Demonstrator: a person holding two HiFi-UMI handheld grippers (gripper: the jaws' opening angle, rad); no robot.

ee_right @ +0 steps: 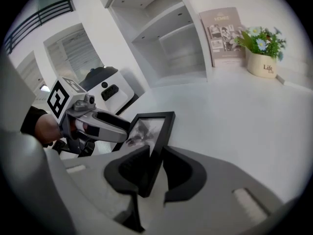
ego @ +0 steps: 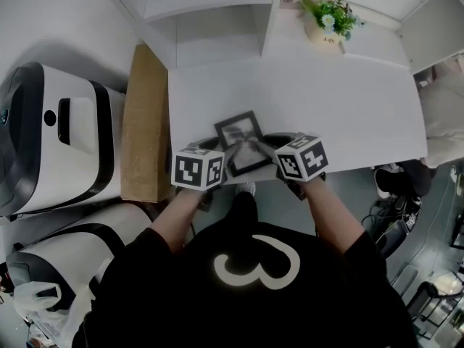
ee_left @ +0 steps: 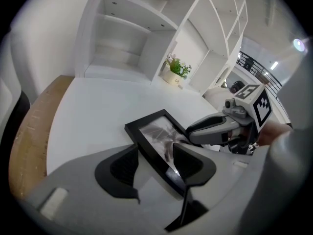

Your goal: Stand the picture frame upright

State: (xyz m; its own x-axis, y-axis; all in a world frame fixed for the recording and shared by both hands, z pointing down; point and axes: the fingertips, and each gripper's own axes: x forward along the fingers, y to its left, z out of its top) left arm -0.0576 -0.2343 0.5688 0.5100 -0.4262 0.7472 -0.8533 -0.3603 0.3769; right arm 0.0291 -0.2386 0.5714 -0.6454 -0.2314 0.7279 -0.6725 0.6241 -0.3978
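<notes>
A black picture frame [ego: 241, 130] with a grey photo sits near the front edge of the white table [ego: 348, 107], its far end raised a little. My left gripper [ego: 222, 153] is shut on the frame's left edge; in the left gripper view the frame [ee_left: 155, 130] runs slanting between that gripper's [ee_left: 156, 163] dark pads. My right gripper [ego: 265, 146] is shut on the right edge; in the right gripper view the frame's [ee_right: 152, 125] side bar stands between that gripper's [ee_right: 154, 168] pads. Each gripper shows in the other's view, with a finger lying over the glass: right gripper [ee_left: 193, 133], left gripper [ee_right: 128, 131].
A potted plant [ego: 328, 20] and a printed card [ee_right: 222, 35] stand at the back by white shelving [ego: 210, 13]. A wooden board [ego: 143, 122] borders the table's left side, with white machines [ego: 51, 136] beyond it. The person's body is close to the front edge.
</notes>
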